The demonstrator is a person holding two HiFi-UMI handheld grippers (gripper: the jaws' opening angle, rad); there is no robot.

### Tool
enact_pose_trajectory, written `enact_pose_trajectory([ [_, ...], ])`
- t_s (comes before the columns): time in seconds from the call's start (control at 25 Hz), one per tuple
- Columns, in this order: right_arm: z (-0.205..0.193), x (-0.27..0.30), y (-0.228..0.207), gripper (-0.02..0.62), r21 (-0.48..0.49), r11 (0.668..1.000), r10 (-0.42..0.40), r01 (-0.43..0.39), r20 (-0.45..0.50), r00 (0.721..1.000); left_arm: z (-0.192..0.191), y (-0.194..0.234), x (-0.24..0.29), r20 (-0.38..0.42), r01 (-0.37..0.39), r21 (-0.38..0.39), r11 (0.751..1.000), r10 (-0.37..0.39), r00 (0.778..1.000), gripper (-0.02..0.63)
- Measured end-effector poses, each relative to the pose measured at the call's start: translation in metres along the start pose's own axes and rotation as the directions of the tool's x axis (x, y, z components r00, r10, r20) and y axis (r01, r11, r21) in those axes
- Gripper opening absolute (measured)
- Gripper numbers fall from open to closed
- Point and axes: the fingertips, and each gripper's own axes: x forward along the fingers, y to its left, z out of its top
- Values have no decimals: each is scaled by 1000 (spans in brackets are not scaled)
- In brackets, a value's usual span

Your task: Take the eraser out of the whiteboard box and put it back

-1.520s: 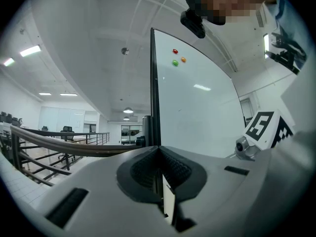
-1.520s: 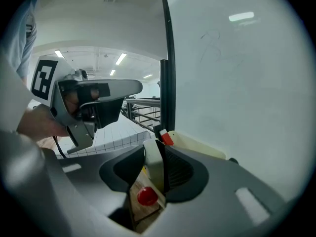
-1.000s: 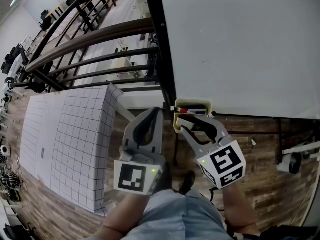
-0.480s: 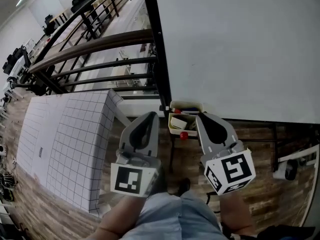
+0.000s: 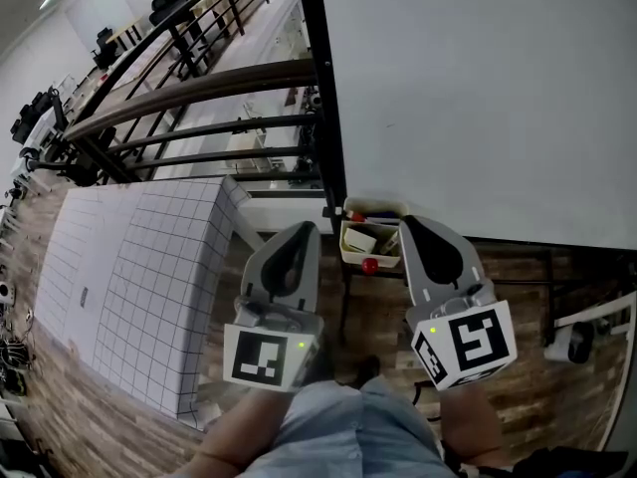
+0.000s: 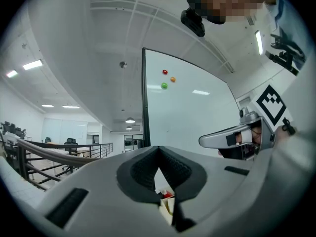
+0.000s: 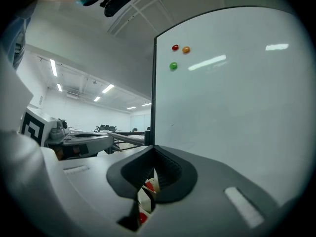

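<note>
The cream whiteboard box hangs at the whiteboard's lower left corner. Inside it lie a pale block, apparently the eraser, and red and blue markers. A small red round piece sits at the box's front. My right gripper is shut with nothing between its pads, just right of the box. The left gripper is shut and empty, just left of it. In the left gripper view and the right gripper view the box contents show through the gap below the closed tips.
A black post edges the whiteboard, with dark railings behind it. A white grid-patterned panel stands at the left on the wooden floor. Red, orange and green magnets stick high on the board.
A second ago the right gripper stood open at the box. It has shut and drawn back from the box with nothing in it. The left gripper has barely shifted.
</note>
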Motion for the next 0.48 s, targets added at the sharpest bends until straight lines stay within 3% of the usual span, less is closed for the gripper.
enact_pose_trajectory([
  [0.48, 3, 0, 5, 0, -1, 1000, 15, -15, 14, 1000, 0, 1, -3, -2, -3, 2, 1000, 3, 1000, -2],
])
